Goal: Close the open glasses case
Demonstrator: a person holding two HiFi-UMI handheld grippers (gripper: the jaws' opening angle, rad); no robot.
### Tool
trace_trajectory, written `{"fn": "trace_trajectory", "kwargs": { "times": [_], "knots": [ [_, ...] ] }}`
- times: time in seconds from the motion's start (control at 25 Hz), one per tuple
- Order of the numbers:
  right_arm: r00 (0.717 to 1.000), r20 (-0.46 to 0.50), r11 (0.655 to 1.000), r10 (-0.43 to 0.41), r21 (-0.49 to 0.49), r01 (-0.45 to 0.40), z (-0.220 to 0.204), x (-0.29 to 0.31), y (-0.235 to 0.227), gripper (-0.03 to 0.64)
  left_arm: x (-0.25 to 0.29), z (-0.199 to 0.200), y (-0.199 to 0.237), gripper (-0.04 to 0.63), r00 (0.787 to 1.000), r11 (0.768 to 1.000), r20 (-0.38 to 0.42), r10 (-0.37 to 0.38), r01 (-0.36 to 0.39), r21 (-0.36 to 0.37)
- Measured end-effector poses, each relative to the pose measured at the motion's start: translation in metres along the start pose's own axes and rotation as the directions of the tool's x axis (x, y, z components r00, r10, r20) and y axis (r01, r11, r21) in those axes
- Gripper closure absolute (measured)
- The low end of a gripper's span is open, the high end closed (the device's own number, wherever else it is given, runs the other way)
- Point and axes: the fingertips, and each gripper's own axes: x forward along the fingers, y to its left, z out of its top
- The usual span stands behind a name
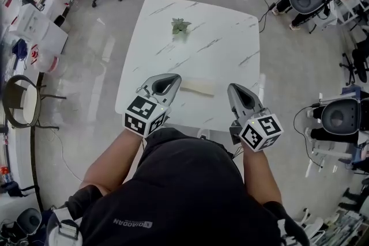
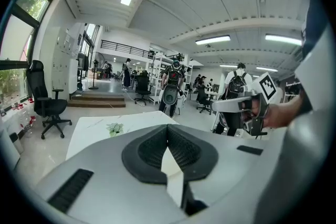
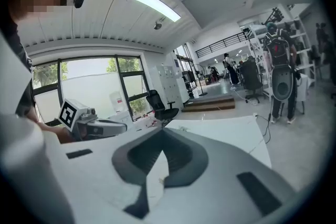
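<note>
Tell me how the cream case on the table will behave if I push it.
The case lies flat and low, so it probably slides rather than tips or rolls. The table looks glossy, so it may skid easily. Its straight edges suggest a stiff shell.

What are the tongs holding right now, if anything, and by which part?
Nothing is held. The left tongs and the right tongs are both shut and empty; the glasses case lies untouched on the table.

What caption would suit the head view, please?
Left claw and right claw, both shut, flank a cream case on the table.
</note>
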Motion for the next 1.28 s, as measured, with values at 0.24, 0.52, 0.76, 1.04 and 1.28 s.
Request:
{"fn": "trace_trajectory", "kwargs": {
  "times": [0.24, 0.52, 0.76, 1.04, 1.28],
  "knots": [
    [1.0, 0.016, 0.999, -0.007, -0.047, 0.007, 0.014, -0.003, 0.007, 0.615, -0.01, 0.021, 0.0, 0.592, 0.999, 1.0, 0.044, 0.004, -0.004, -0.008],
    [1.0, -0.002, 0.998, -0.02, -0.051, 0.02, 0.006, -0.003, 0.005, 0.615, -0.011, 0.02, 0.002, 0.592, 0.999, 1.0, 0.048, 0.017, -0.017, -0.015],
    [1.0, 0.004, 0.998, -0.026, -0.053, 0.026, 0.006, -0.006, 0.0, 0.615, -0.01, 0.023, -0.002, 0.592, 0.999, 1.0, 0.05, 0.016, -0.016, 0.004],
    [1.0, 0.001, 0.998, -0.028, -0.049, 0.028, 0.005, -0.005, -0.002, 0.615, -0.01, 0.027, -0.002, 0.592, 0.999, 1.0, 0.047, 0.02, -0.021, 0.021],
    [1.0, -0.004, 0.998, -0.022, -0.064, 0.022, 0.003, -0.003, 0.0, 0.615, -0.009, 0.026, -0.003, 0.592, 0.999, 1.0, 0.043, 0.01, -0.01, 0.013]
  ]
}}
